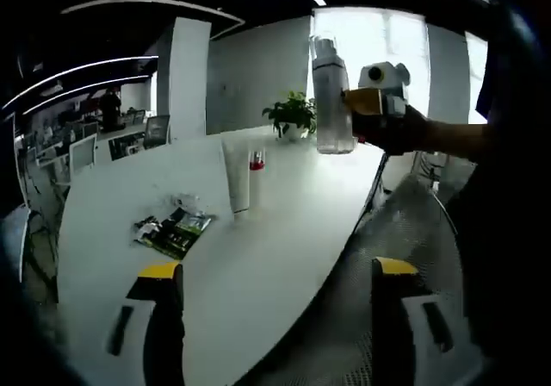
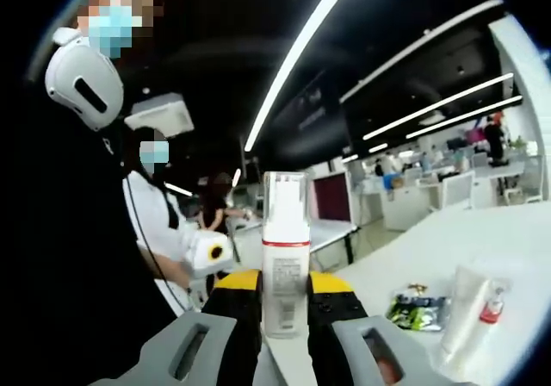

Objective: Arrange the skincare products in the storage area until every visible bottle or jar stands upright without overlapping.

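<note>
Right gripper (image 2: 285,304) jaws pinch clear-capped white pump bottle (image 2: 285,257); left gripper (image 1: 275,287) jaws spread.

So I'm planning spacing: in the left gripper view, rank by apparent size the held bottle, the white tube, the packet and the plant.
1. Held bottle, though nearness may inflate it.
2. White tube.
3. Packet and plant look alike; unranked.

Daylight pours through the window (image 1: 370,37) behind the table (image 1: 284,231), blowing it out to white and leaving the near room dim. Ceiling light strips (image 2: 301,50) streak bright across a dark ceiling. Straight lines bow near the edges, the table top glares pale, and distant desks go soft.
</note>
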`<state>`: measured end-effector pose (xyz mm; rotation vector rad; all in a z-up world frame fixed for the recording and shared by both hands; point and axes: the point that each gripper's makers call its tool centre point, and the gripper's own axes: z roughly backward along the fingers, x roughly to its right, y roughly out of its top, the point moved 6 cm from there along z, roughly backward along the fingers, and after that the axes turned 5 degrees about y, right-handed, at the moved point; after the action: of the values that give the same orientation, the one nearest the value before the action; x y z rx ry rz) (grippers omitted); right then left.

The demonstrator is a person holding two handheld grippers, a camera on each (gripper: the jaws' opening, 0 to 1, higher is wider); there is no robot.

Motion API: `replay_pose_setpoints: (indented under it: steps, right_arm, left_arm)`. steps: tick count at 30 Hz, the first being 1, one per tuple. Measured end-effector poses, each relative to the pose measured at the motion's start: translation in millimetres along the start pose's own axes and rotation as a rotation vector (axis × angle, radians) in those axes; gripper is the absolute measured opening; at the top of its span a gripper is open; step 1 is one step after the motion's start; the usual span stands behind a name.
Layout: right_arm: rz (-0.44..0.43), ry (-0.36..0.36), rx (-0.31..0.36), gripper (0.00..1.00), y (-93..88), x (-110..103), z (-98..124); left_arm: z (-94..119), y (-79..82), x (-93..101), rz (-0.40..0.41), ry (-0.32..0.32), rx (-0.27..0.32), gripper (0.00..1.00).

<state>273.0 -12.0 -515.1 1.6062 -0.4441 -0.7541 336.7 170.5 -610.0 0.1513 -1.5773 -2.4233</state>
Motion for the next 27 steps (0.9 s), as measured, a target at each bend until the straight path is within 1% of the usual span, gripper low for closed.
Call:
replay_pose_setpoints:
  steps: [2, 3, 4, 6, 9, 13, 16, 17, 19, 20, 23, 25, 27]
  right_arm:
    - [-0.001, -0.005, -0.004, 0.11, -0.6, 0, 1]
    - [-0.003, -0.006, -0.005, 0.11, -0.9, 1, 2]
    - [-0.004, -0.007, -0.004, 0.11, -1.1, 1, 3]
    - [-0.006, -0.01, -0.004, 0.11, -1.6, 1, 3]
    - [-0.009, -0.014, -0.009, 0.11, -3.1, 2, 4]
    - [-0.006, -0.02, -0.015, 0.11, -4.6, 3, 5]
    - [0.005, -0.031, -0.017, 0.11, -6.2, 6, 6]
    - [0.012, -0.036, -0.018, 0.11, -7.1, 7, 8]
    - [0.019, -0.046, -0.012, 0.11, -8.5, 10, 10]
    - [0.02, -0.048, -0.009, 0.11, -8.9, 11, 12]
    - [0.029, -0.061, 0.001, 0.11, -9.7, 15, 16]
    - [0.034, -0.072, 0.006, 0.11, -10.8, 19, 19]
    - [0.033, -0.078, 0.015, 0.11, -11.8, 23, 21]
  left_arm:
    - [2, -5.6, -6.5, 0.028, 0.035, 0.016, 0.87]
    - [4, -7.3, -9.7, 0.05, 0.06, 0.029, 0.88]
    - [6, -9.4, -15.6, 0.088, 0.093, 0.056, 0.88]
    - [11, -14.9, -24.3, 0.125, 0.146, 0.077, 0.87]
    - [13, -24.2, -29.0, 0.127, 0.186, 0.055, 0.85]
    - [12, -34.6, -27.6, 0.137, 0.21, 0.029, 0.82]
    - [12, -35.8, -28.6, 0.131, 0.226, 0.008, 0.77]
    - [12, -34.9, -30.0, 0.137, 0.232, 0.01, 0.76]
    - [14, -33.0, -34.0, 0.167, 0.263, 0.038, 0.74]
    - [14, -33.0, -35.2, 0.175, 0.274, 0.044, 0.73]
    - [14, -34.4, -37.8, 0.189, 0.305, 0.043, 0.69]
    - [13, -35.5, -40.5, 0.181, 0.334, 0.047, 0.64]
    - [13, -37.4, -42.8, 0.159, 0.35, 0.037, 0.59]
